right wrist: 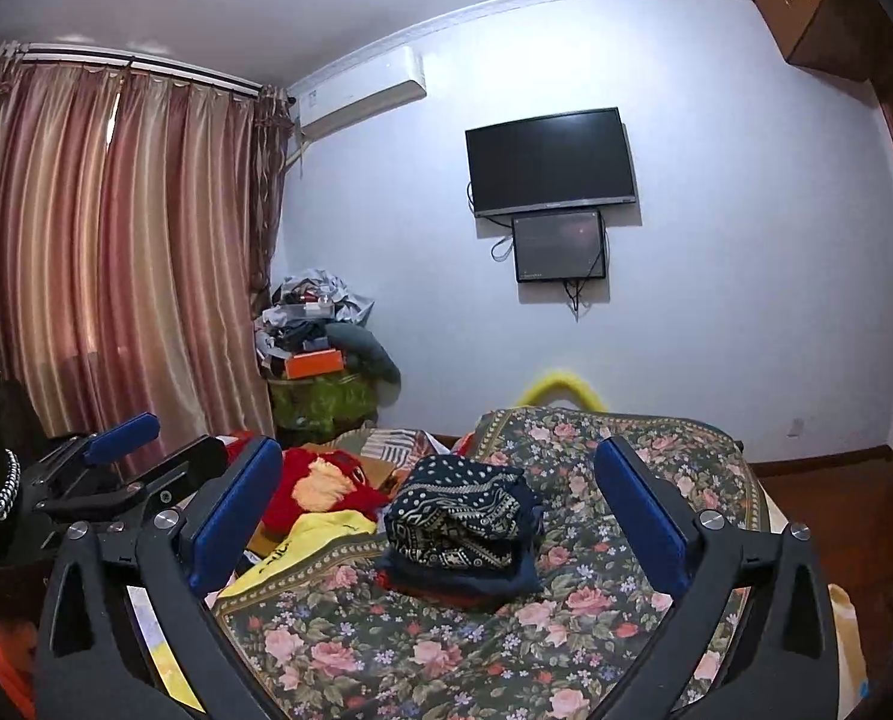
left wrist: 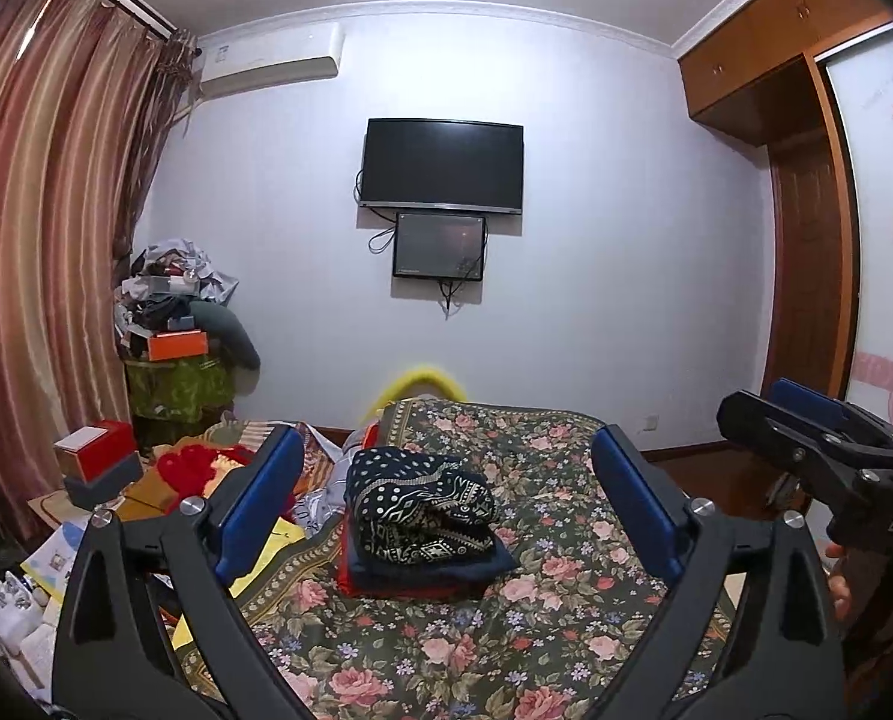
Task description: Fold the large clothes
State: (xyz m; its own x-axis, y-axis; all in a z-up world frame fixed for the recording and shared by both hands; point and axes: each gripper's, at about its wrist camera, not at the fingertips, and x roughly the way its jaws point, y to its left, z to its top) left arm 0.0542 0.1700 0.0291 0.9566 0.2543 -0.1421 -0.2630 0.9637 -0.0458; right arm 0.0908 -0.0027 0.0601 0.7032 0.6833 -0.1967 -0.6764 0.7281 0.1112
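A folded dark-blue garment with white dots and patterned bands [left wrist: 419, 510] [right wrist: 461, 516] tops a small stack of folded clothes [left wrist: 410, 579] on the floral bedspread [left wrist: 536, 600] [right wrist: 446, 648]. My left gripper [left wrist: 446, 498] stands open, its blue pads wide apart, the stack seen between and beyond them, untouched. My right gripper [right wrist: 440, 504] is open too, pads clear of the stack. In the left wrist view the right gripper [left wrist: 818, 438] shows at the right edge. The left gripper [right wrist: 116, 450] appears at the left of the right wrist view.
A red garment [right wrist: 320, 489] and yellow cloth [right wrist: 302, 546] lie left of the bedspread, with boxes [left wrist: 95, 468] and papers nearby. A cluttered pile [left wrist: 173, 324] stands in the corner by the curtain [left wrist: 38, 240]. A TV [left wrist: 440, 165] hangs on the far wall; a wardrobe [left wrist: 806, 120] stands right.
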